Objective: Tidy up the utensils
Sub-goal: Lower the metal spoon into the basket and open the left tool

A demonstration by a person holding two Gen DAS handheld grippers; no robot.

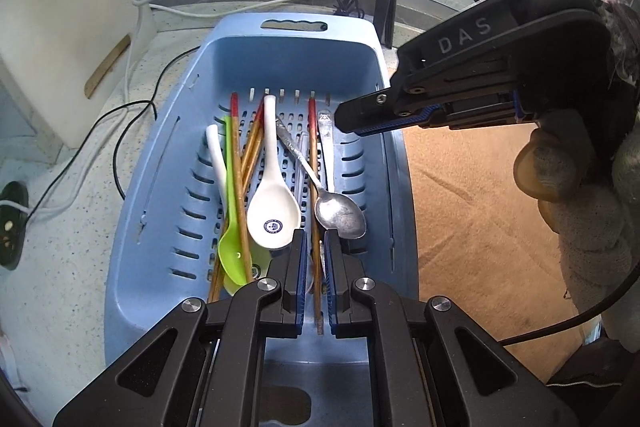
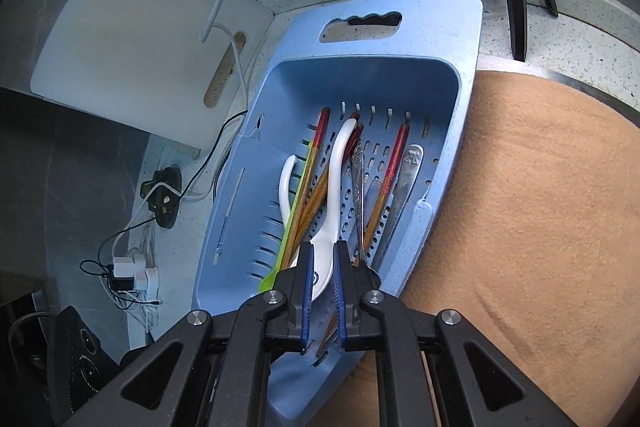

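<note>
Two claws over one blue slotted basket [image 1: 168, 163] on the speckled desk [image 1: 60, 227]. Readable writing: "DAS" in raised letters on the right claw's black housing; a round blue emblem in the bowl of the white ceramic spoon [image 1: 272, 203], text too small to read; an engraved mark at the handle end of a flat metal utensil [image 1: 325, 125], not legible.

Left claw [image 1: 316, 259]: blue-padded jaws nearly together, clamped on a red-tipped wooden chopstick [image 1: 314, 163] whose near end runs between the pads.

Right claw [image 2: 323, 279]: jaws nearly together, low over the white ceramic spoon; contact cannot be judged. A person's hand [image 1: 576, 187] grips it.

Basket contents: metal spoon [image 1: 340, 215], green plastic spoon [image 1: 232, 227], second white spoon, several more chopsticks. Orange cloth [image 2: 540, 207] lies just beside the basket.
</note>
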